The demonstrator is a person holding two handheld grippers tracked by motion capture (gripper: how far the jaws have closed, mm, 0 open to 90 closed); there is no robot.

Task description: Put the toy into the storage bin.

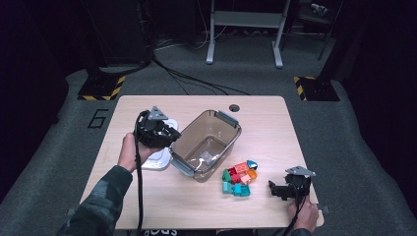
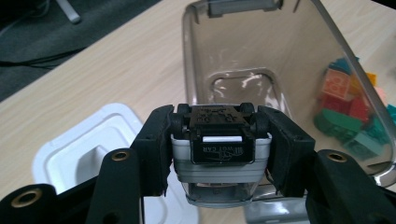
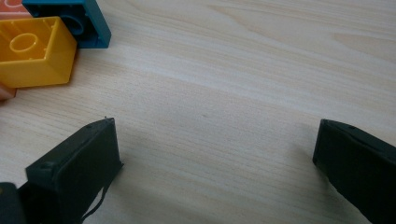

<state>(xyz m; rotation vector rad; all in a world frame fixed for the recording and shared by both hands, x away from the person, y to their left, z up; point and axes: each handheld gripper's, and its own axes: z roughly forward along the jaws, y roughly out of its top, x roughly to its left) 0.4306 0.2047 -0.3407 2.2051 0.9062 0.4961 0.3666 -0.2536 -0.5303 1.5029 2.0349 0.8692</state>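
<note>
Your left claw [image 1: 169, 139] is clamped on the grey latch at the near-left end of the clear bin [image 1: 209, 143]; in the left gripper view the jaws squeeze that latch [image 2: 219, 161] from both sides. The bin is smoky transparent plastic, rectangular with rounded corners, grey latch tabs at both short ends, nothing solid inside, just glare on its floor. It sits mid-tabletop, a bit left of centre, long axis running diagonally from near-left to far-right, mouth up and tipped toward you in the left gripper view. The white lid [image 1: 158, 158] lies flat near the tabletop's left edge, partly hidden under your left hand [image 1: 132, 152] and claw, touching or just beside the bin's near-left end, can't tell which. The pile of toy bricks [image 1: 239, 178] sits toward the near edge, right of the bin and just beside it: red, orange, green, teal; count unclear, they overlap. Through the bin wall they look blurred. Your right claw [image 1: 274, 189] rests near the near-right corner of the tabletop [image 1: 275, 128], jaws spread wide with nothing between them, bare wood in the gap. In the right gripper view a yellow brick [image 3: 35, 52] and a teal brick [image 3: 77, 21] are cut off at the top-left corner.
</note>
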